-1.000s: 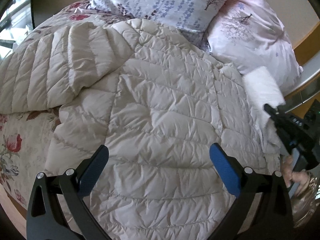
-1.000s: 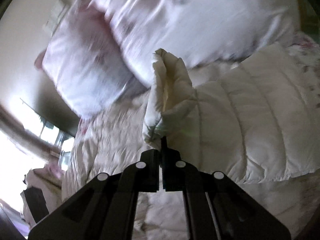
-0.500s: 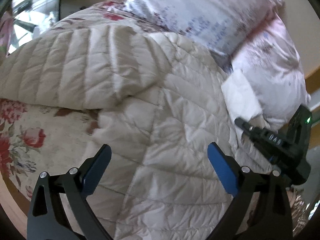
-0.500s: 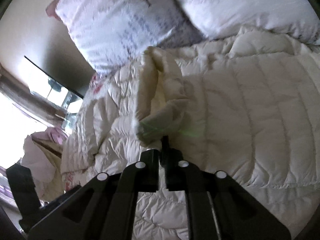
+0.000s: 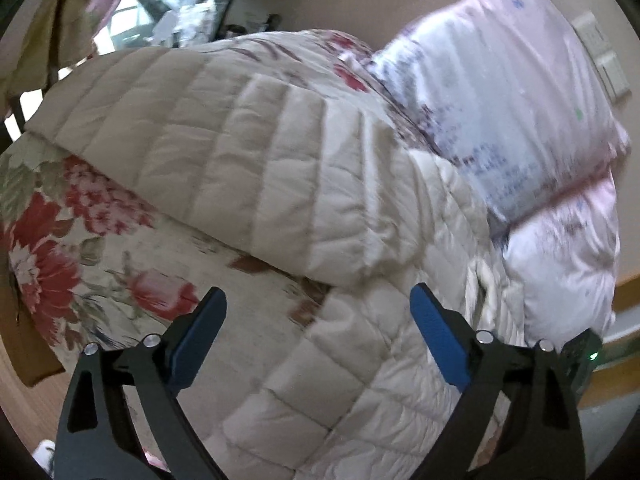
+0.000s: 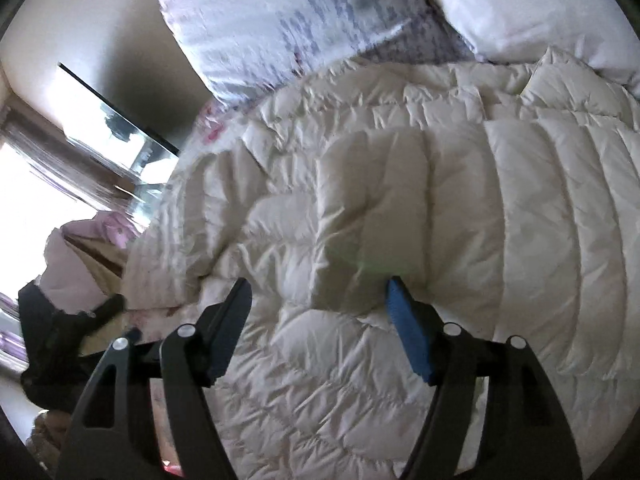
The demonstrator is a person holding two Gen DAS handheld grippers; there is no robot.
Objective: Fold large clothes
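Left wrist view
- Left gripper [image 5: 318, 312]: its two fingers stand wide apart and nothing is between them. The blue pads [image 5: 436, 340] face each other over the cloth.
- Pose: the gripper points forward and downward, above the near edge of the jacket. I cannot tell if it touches the cloth.
- Down jacket [image 5: 360, 280]: a cream quilted jacket, spread on the bed. One sleeve [image 5: 224, 152] is stretched to the left and lies over the bedspread.
- Floral bedspread [image 5: 80, 248]: it has red flowers and shows under the sleeve, on the left side.
- Pillows [image 5: 500, 100]: two pale printed pillows, stacked at the upper right, beside the jacket's far edge. They are blurred.
- Right gripper body: a small dark part with a green light at the lower right edge.

Right wrist view
- Right gripper [image 6: 318, 296]: released, the fingers are spread and they hold nothing.
- Pose: it points down at the jacket, with the tips near the cloth.
- Folded sleeve [image 6: 376, 216]: it lies on top of the jacket's body [image 6: 400, 340], and its end is just in front of the fingertips.
- Pillows [image 6: 288, 20]: along the upper edge, behind the jacket.
- Window [image 6: 36, 184]: bright, on the left.
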